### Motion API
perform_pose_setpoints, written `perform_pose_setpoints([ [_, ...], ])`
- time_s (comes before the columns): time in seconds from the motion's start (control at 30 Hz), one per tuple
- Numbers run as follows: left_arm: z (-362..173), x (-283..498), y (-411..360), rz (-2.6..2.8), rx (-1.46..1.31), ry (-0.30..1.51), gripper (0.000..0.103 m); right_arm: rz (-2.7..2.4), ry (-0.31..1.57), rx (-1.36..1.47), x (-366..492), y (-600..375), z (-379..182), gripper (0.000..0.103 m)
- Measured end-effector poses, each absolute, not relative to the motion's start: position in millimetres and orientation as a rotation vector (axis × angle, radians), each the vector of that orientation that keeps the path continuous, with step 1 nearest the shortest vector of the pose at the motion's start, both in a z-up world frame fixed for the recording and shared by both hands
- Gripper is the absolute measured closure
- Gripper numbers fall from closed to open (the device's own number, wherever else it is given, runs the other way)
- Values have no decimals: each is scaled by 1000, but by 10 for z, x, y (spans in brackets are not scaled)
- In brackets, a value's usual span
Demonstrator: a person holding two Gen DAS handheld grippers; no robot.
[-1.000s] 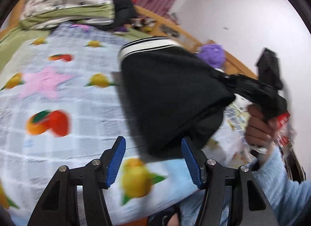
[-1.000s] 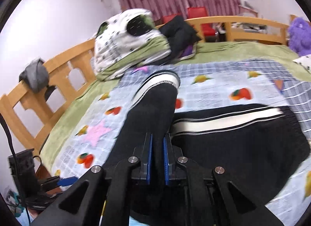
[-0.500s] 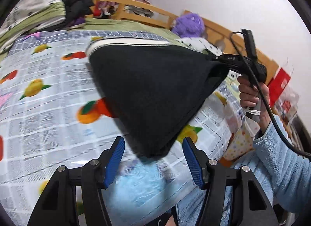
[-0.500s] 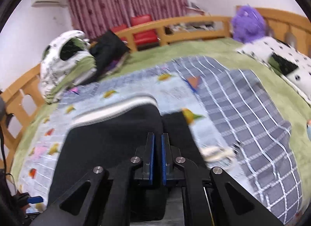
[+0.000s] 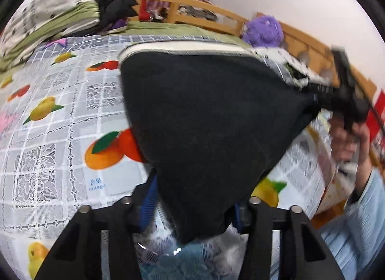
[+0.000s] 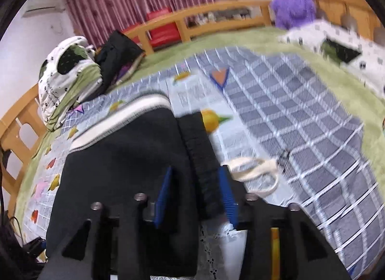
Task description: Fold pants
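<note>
A: The black pants (image 5: pixel 207 121) lie folded on the fruit-print sheet (image 5: pixel 60 116), white-striped cuff (image 6: pixel 120 121) on the far side. The left gripper (image 5: pixel 195 210) has just been narrowing round the near corner; whether the pads bite, cannot tell.

B: The right gripper (image 6: pixel 195 195) has just been opening; jaws part-open, waistband (image 6: pixel 202 159) loose between them. It should ease the fold flat before withdrawing. Only the right wrist view shows the drawstring (image 6: pixel 255 171) beside the pants.

Pants (image 6: pixel 125 159) spread on bedsheet (image 5: pixel 60 116); drawstring (image 6: pixel 255 171) laid right of waistband; bedding pile (image 6: pixel 65 82) stacked behind left; plush toy (image 6: pixel 292 6) seated behind right, against bed rail (image 6: pixel 216 12).
</note>
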State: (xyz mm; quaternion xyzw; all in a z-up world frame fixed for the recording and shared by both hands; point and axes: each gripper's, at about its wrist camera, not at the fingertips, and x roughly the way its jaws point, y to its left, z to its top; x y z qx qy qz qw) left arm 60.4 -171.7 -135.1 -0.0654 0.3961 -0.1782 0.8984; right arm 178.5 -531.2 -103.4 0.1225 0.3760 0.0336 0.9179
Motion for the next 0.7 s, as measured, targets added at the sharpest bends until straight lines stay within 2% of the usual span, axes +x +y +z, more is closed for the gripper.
perform_pose_setpoints([
  [0.07, -1283, 611, -1627, -351, -159, 785, 72, 84, 784, 265, 1780, -5276, -1102, 69],
  [0.1, -1253, 617, -1557, -342, -184, 772, 75, 114, 788, 269, 1761, -5232, -1098, 85],
  [0.13, -1236, 627, -1488, -339, -211, 766, 76, 134, 798, 272, 1748, -5187, -1095, 89],
  [0.3, -1179, 641, -983, -345, -315, 748, 81, 140, 814, 247, 1574, -4783, -1079, 92],
  [0.53, -1151, 343, -146, -296, -316, 712, 81, 295, 849, 263, 1220, -4082, -1151, 93],
  [0.7, -1297, 226, 194, -258, -375, 749, 80, 325, 841, 199, 1022, -3576, -1226, 91],
])
